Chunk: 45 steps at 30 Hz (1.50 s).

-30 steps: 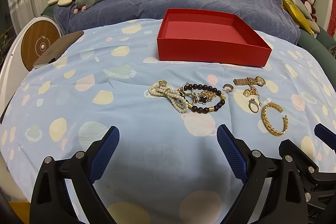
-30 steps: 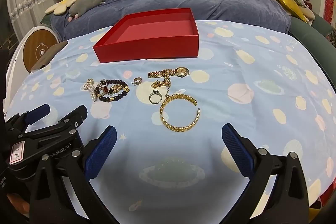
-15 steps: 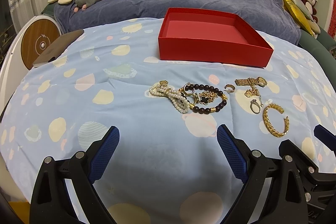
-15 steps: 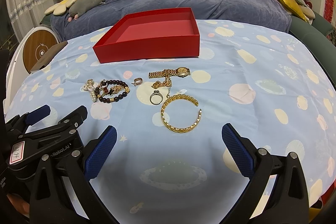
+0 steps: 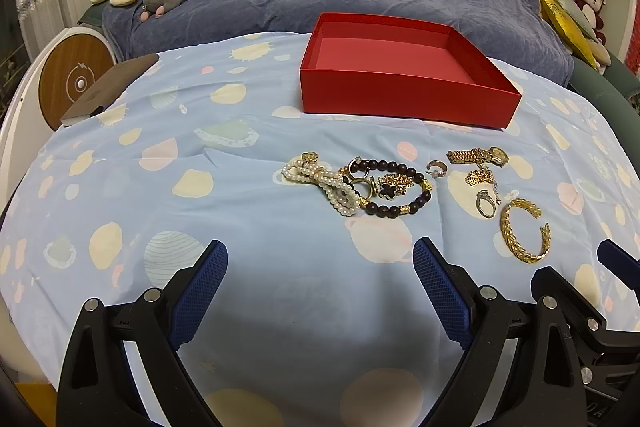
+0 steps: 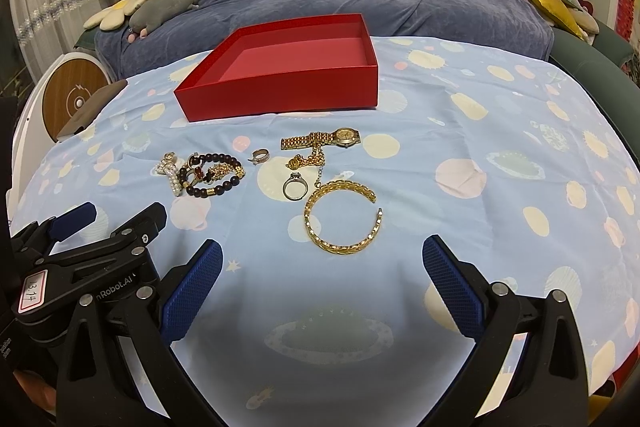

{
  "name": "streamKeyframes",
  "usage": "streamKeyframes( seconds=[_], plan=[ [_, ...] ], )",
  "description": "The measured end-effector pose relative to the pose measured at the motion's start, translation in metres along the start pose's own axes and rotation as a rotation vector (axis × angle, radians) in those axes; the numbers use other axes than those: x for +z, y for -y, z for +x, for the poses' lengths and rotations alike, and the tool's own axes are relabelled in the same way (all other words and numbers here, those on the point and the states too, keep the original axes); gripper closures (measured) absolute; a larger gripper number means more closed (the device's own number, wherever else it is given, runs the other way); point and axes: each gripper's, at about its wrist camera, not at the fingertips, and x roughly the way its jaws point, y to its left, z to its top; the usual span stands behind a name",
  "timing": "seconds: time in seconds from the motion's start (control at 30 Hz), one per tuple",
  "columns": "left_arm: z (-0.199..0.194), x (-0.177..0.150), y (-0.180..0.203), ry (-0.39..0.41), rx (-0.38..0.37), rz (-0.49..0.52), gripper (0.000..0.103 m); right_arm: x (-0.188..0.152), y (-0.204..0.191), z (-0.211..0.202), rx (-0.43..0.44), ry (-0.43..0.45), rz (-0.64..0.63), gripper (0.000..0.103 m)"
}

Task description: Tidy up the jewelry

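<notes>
Over the last second little has changed: in both wrist views the jewelry sits slightly lower and nearer than it did, so a small advance of both tools toward the pieces is indicated; nothing on the cloth has been shifted. The left hand-held gripper is held released, with its blue pads spread wide above the patterned tablecloth of the table; the right hand-held gripper is likewise held released and nothing is gripped by either.

The jewelry is still laid out loose in front of the red box, which is seen to be bare inside; no piece has been placed in it yet, so the task is judged to be at its very start. On the left a pearl strand is tangled with a dark bead bracelet and some small gold items; a small ring lies just beside that cluster. Further right a gold watch is touched by a fine gold chain; a silver ring and an open gold bangle lie nearest the right tool.

The bangle is judged the likeliest first pick for the right side, since it is centred ahead of that tool's fingers; the tangled cluster may come up as 1 clump if a single strand is pinched.
</notes>
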Motion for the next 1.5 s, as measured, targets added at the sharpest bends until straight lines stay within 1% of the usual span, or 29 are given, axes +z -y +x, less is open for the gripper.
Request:
streamKeyframes(
  seconds=[1.4,1.5],
  plan=[
    [0.0007,0.0003,0.0007,-0.003,-0.002,-0.002,0.012,0.0005,0.0009,0.0005,0.002,0.0,0.002,0.005],
    [0.0026,0.0003,0.0006,-0.019,-0.021,-0.007,0.012,0.0009,0.0009,0.0006,0.005,0.0,0.0,0.005]
  ],
)
